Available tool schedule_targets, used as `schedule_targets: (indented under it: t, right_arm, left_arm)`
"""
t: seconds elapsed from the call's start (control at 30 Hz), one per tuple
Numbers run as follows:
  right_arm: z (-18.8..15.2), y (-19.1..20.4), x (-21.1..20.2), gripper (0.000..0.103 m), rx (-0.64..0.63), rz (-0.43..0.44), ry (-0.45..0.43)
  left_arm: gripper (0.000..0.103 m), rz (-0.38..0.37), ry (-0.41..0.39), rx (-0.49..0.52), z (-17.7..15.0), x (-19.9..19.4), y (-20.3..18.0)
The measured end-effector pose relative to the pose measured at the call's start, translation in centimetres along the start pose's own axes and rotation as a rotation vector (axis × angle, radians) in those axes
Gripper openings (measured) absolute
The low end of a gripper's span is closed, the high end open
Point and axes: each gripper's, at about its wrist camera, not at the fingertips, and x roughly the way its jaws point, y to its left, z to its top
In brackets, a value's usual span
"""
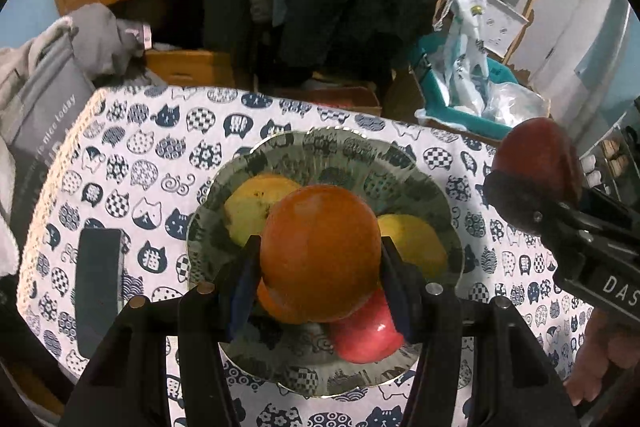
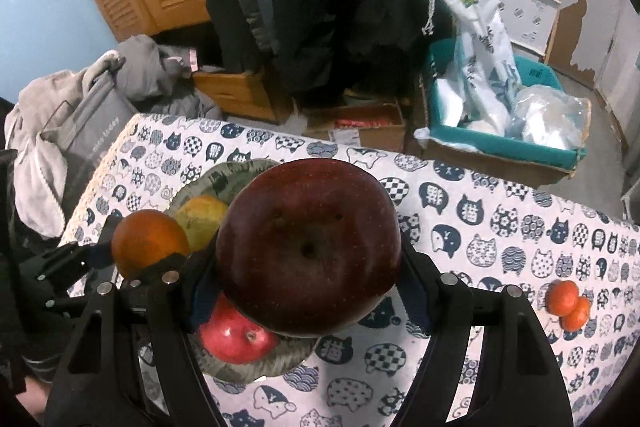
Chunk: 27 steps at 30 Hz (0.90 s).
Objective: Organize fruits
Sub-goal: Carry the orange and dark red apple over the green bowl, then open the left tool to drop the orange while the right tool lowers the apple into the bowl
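Left tool [image 1: 320, 259] grips an orange [image 1: 320, 251] between its pads, held above the patterned plate [image 1: 328, 151]. Right tool [image 2: 308, 279] clamps a dark red apple [image 2: 308, 247] beside the plate. On the plate: two yellow-green fruits [image 1: 252, 207], one red apple [image 1: 364, 335]. Two small tangerines [image 2: 568, 303] lie well apart on the table [image 2: 500, 227].
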Motion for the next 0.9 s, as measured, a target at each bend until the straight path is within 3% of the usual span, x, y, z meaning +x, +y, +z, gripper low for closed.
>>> schedule_targets:
  t: [0.5,0.53,0.6,0.67,0.9]
  right_arm:
    - [0.5,-0.3,3.7,0.075,0.049,0.042,0.067]
    - [0.5,-0.2,3.8,0.075,0.049,0.044,0.07]
    - [0.7,0.0,4.1,0.075,0.043,0.048,0.076]
    - [0.8,0.1,4.5,0.075,0.041,0.051,0.082]
    - [1.3,0.2,6.7,0.075,0.043,0.076,0.13]
  left_arm:
    - [0.058,-0.016,0.08,-0.002,-0.1,2.9,0.5]
    - [0.06,-0.022,0.074,0.006,-0.1,2.8,0.4]
    - [0.077,-0.021,0.06,0.02,0.0,2.5,0.2]
    - [0.084,-0.01,0.043,0.037,0.2,2.0,0.1]
    - [0.084,0.0,0.04,-0.001,0.1,0.6,1.9]
